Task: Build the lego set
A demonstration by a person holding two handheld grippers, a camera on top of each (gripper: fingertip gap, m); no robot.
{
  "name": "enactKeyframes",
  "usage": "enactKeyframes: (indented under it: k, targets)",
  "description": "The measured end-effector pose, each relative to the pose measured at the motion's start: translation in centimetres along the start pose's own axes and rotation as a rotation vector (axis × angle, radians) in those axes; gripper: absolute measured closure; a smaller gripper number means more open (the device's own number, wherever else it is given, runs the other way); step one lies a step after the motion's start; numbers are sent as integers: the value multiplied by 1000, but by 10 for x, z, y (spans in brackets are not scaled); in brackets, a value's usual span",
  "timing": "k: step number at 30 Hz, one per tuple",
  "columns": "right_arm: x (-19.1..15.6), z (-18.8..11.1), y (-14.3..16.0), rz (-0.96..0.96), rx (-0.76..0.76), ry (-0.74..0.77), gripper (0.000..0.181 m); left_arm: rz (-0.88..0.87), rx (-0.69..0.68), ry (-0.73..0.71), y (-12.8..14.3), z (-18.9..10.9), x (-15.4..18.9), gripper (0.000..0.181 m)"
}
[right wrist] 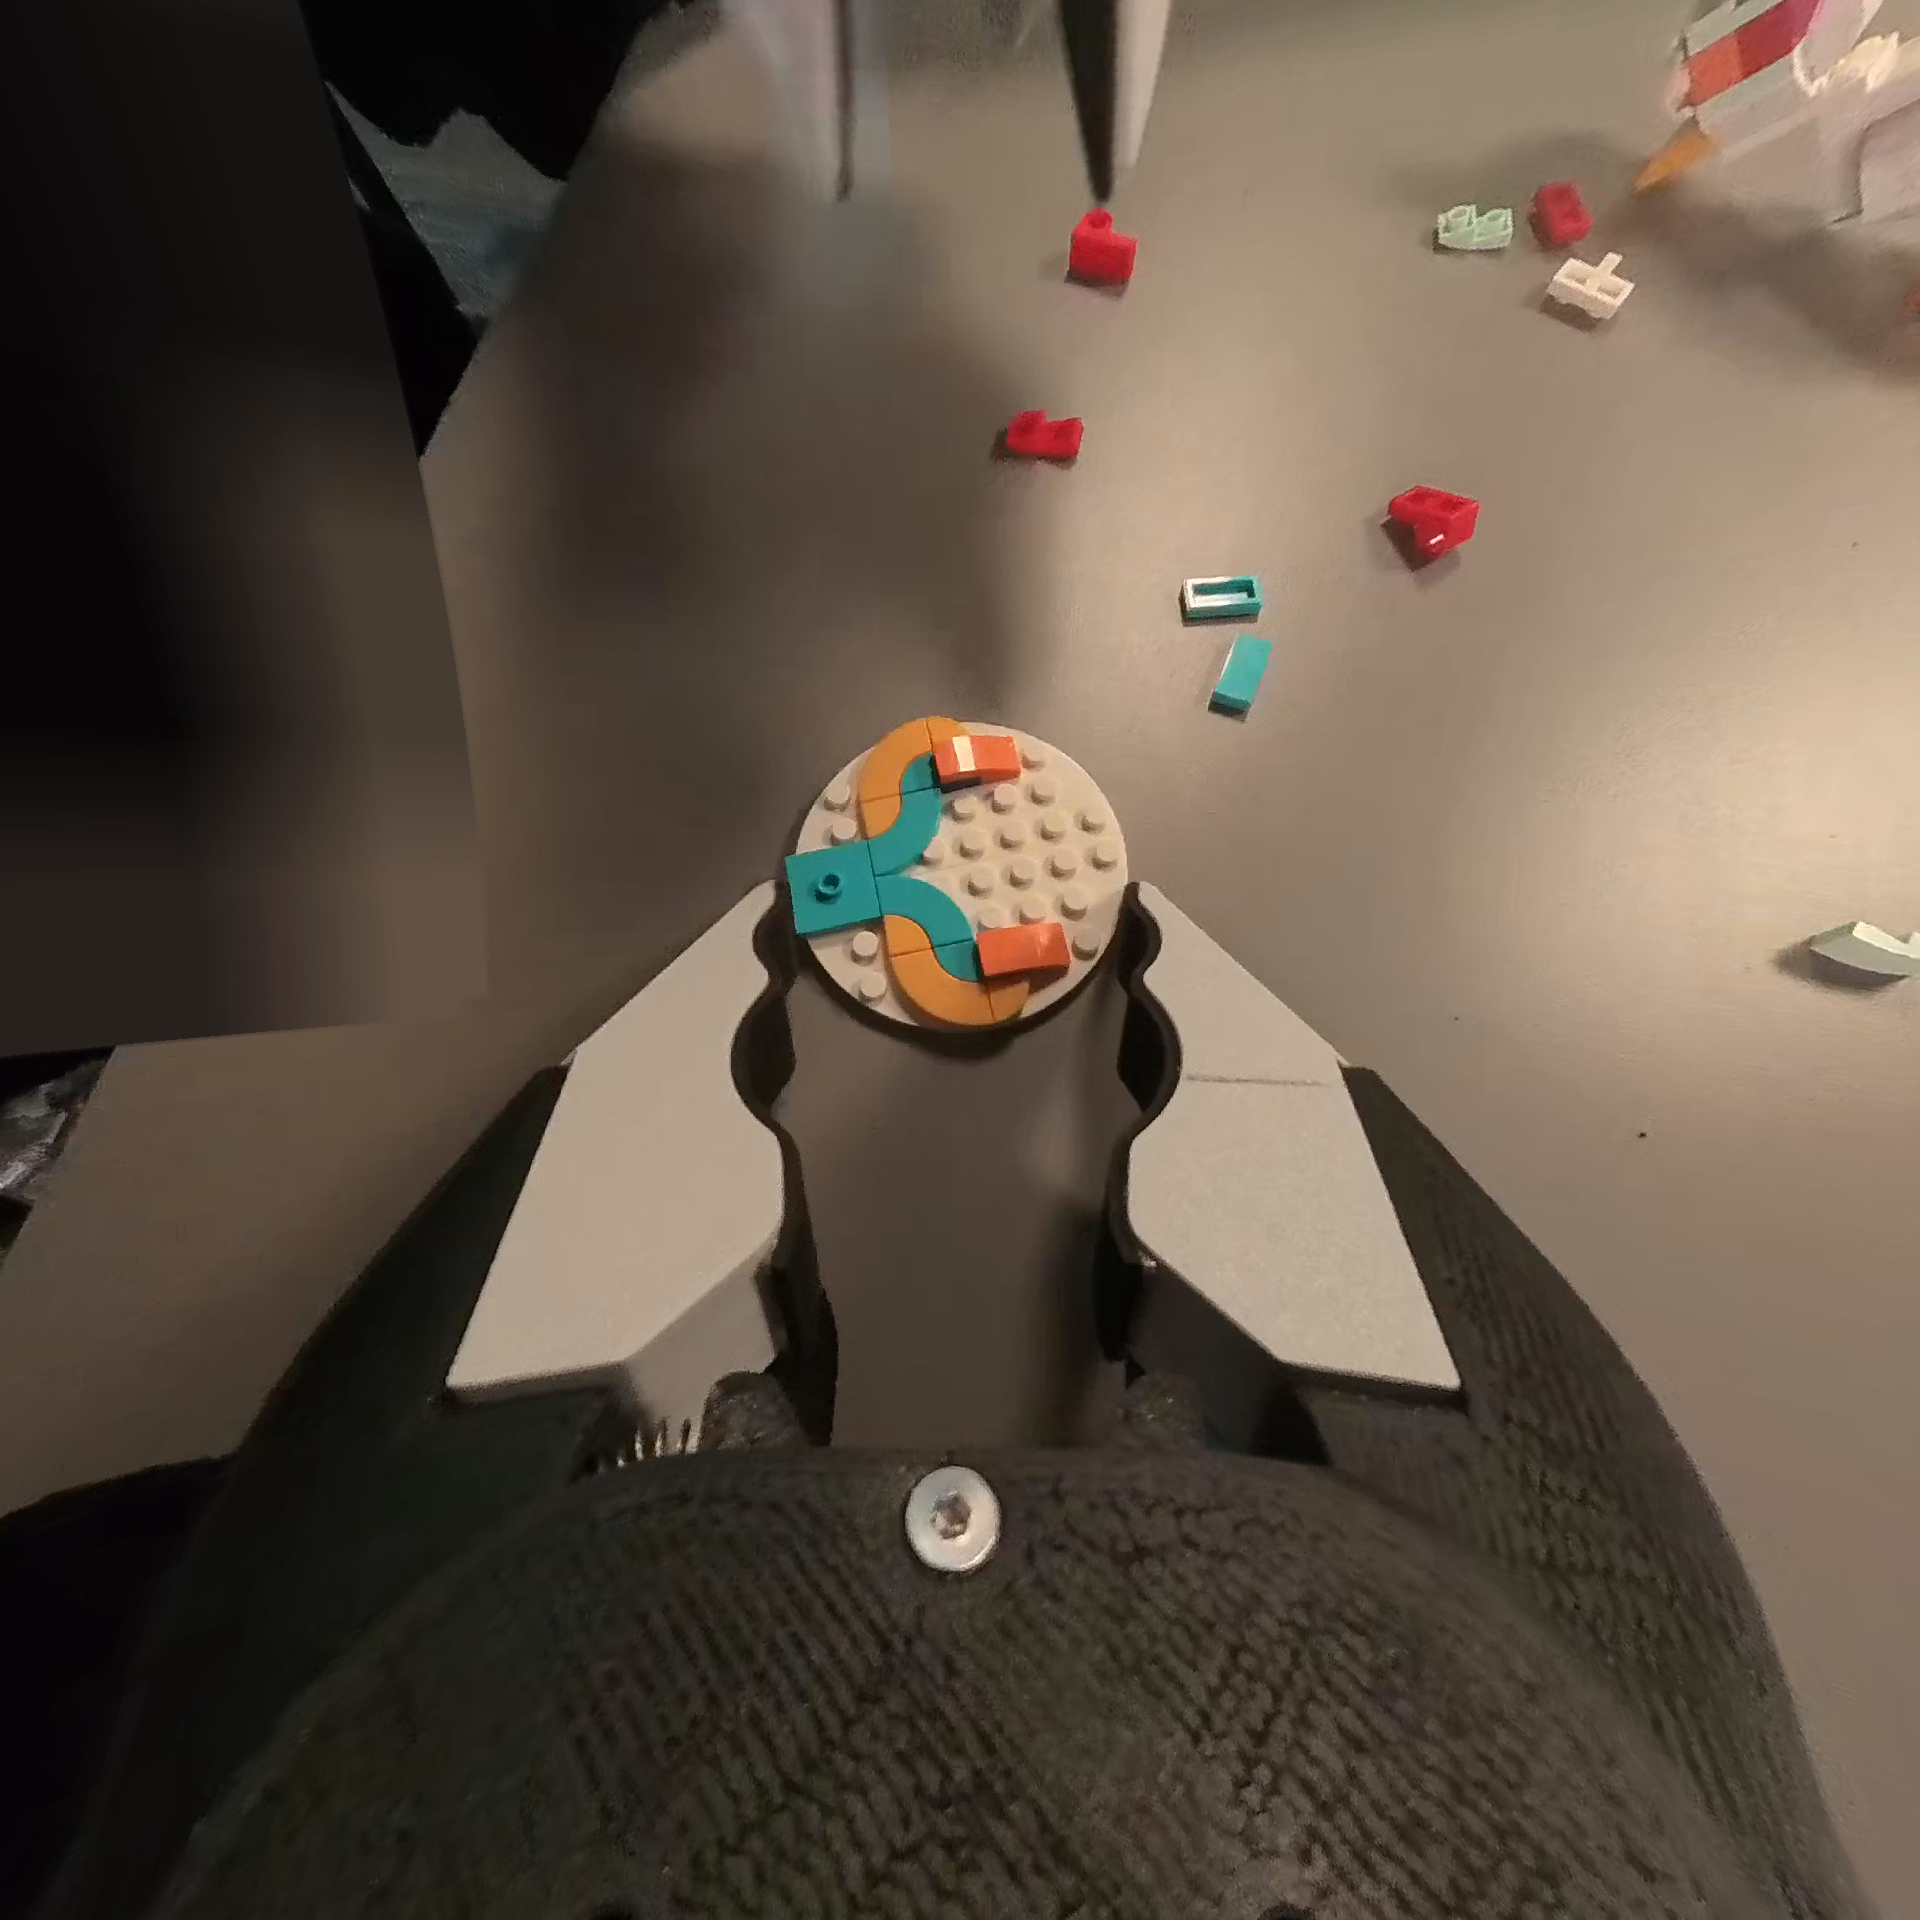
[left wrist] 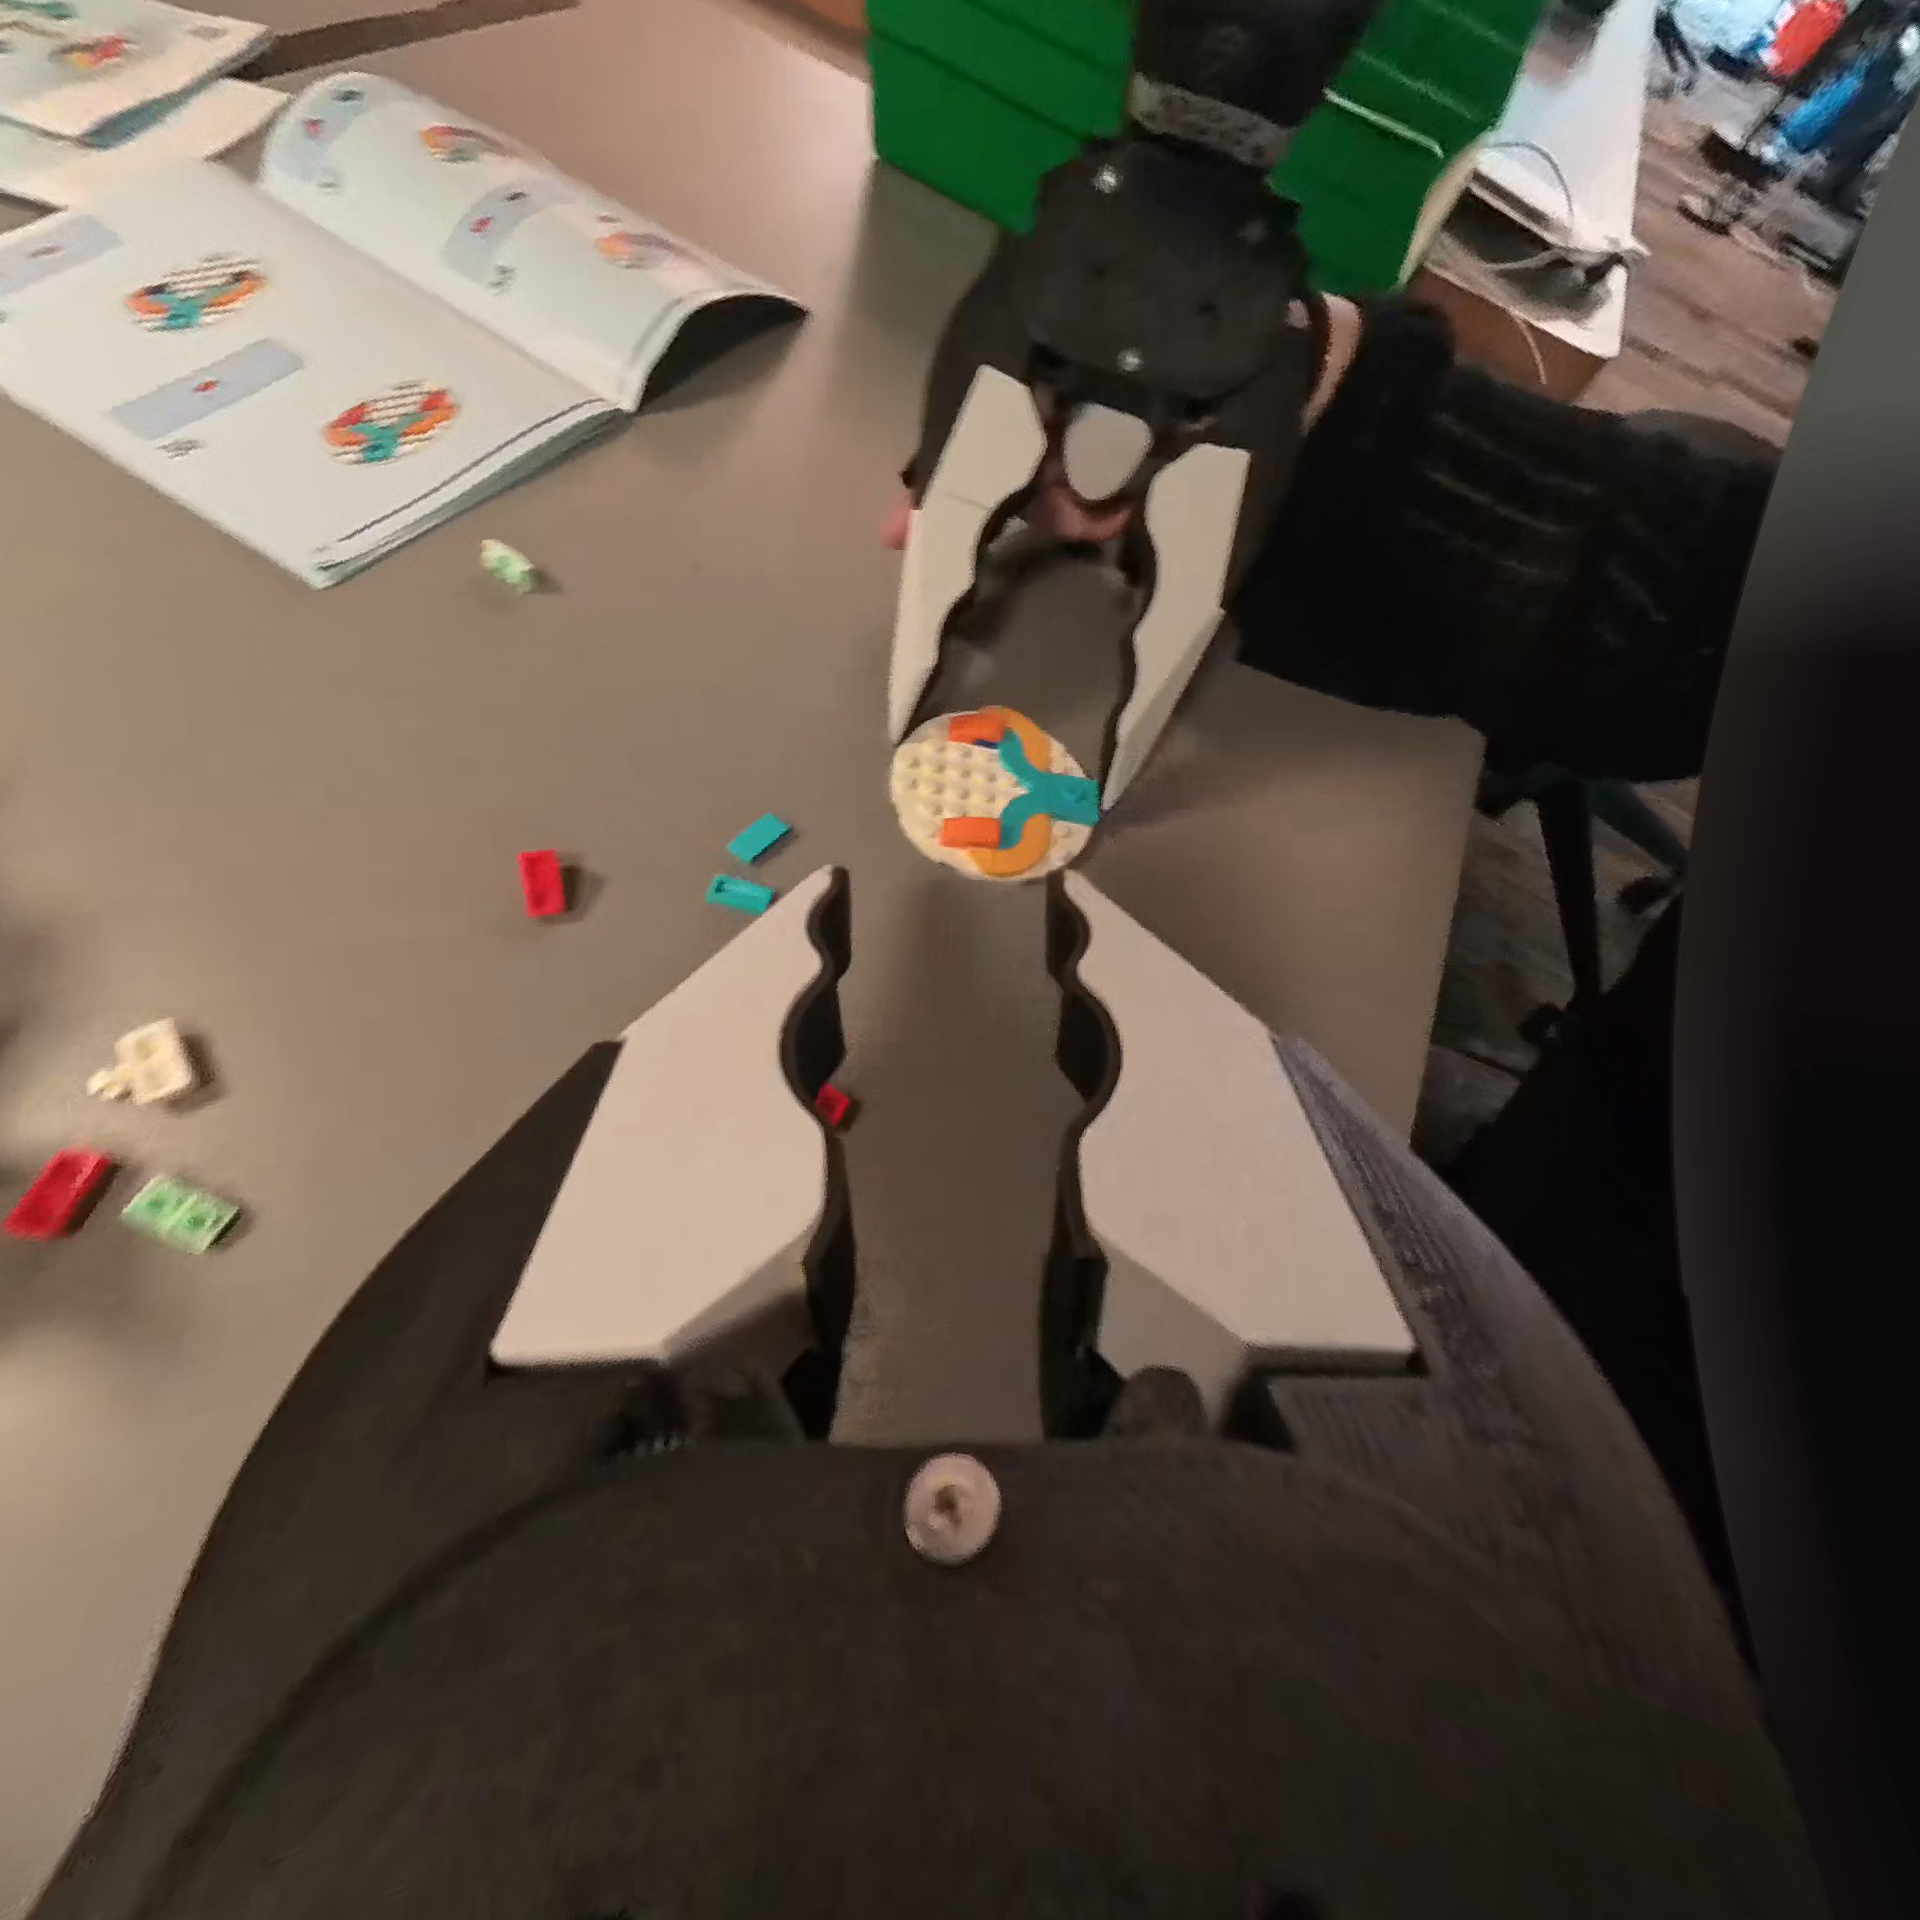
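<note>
both sets of jaws are standing apart; the round plate (right wrist: 961, 873) is lying between the right gripper (right wrist: 954, 904) tips, nearer than the left gripper (left wrist: 951, 883).

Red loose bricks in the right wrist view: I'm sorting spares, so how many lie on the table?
4: one far ahead, one nearer, mid-table, one to the right, one far right beside the pale green piece. Others may sit outside the frame.
</note>
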State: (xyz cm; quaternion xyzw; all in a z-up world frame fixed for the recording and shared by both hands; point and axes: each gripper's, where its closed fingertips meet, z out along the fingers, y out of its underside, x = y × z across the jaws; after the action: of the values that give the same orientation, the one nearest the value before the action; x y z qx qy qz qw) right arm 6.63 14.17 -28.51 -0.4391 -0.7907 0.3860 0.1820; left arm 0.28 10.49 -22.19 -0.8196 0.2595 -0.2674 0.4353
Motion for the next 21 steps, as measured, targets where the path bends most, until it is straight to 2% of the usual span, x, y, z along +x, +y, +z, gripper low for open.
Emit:
enactKeyframes:
  k: [4, 7, 13, 15, 21]
  targets:
    - [9, -2, -3, 46, 29, 34, 120, 238, -3, 39, 0, 27, 20, 130]
    - [16, -9, -15, 65, 120, 60, 120, 514, 43, -25, -3, 46, 21, 126]
    - [18, -18, -24, 102, 204, 42, 120, 1064, -35, -318, -3, 69, 4, 130]
    - [17, -18, -27, 108, 223, 26, 120, 1148, -51, -362, -2, 74, 2, 133]
    - [14, -19, -30, 110, 240, 5, 120, 1217, -47, -446, -3, 77, -8, 155]
